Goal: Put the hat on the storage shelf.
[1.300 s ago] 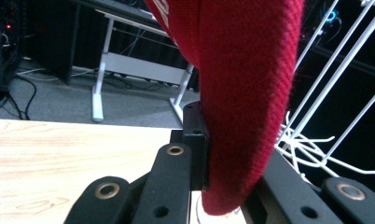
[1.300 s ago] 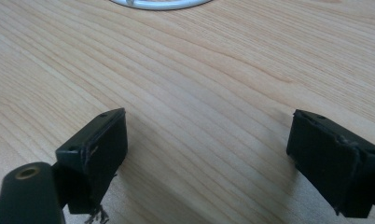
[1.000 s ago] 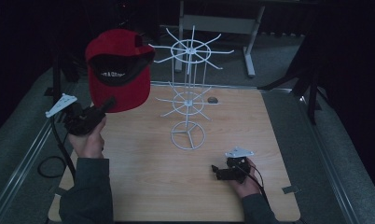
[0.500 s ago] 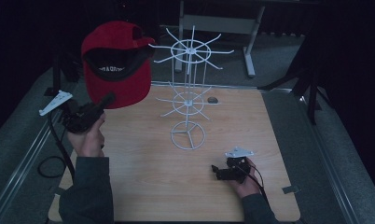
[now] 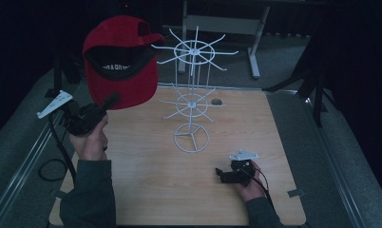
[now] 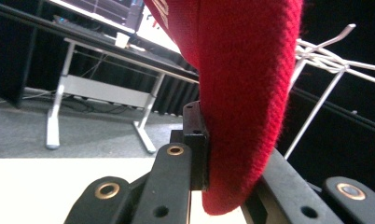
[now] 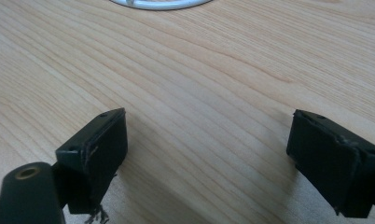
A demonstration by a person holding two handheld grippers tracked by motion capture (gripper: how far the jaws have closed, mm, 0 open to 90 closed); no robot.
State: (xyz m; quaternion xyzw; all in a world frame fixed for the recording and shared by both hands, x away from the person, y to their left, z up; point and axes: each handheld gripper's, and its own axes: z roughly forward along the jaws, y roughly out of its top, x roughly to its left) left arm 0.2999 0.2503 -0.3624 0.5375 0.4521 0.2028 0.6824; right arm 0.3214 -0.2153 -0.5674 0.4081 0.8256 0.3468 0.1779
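Observation:
A red cap (image 5: 120, 61) with a black inner band hangs high over the table's left side, left of the white wire rack (image 5: 193, 90). My left gripper (image 5: 110, 100) is shut on the cap's lower edge; in the left gripper view the red fabric (image 6: 241, 93) is pinched between the black jaws, and the rack's white arms (image 6: 325, 56) show to the right. My right gripper (image 5: 221, 174) rests low on the wooden table (image 5: 146, 175) at the front right. Its jaws stand wide apart over bare wood (image 7: 209, 135), with nothing between them.
The rack stands on a ring base (image 5: 191, 138) at the table's middle, with two tiers of spokes. A small dark hole (image 5: 217, 101) lies in the table behind it. A grey desk frame (image 5: 255, 42) stands beyond the table. Grey floor borders both sides.
My left gripper has lifted the red cap a little higher and slightly left. The right gripper has stayed where it was.

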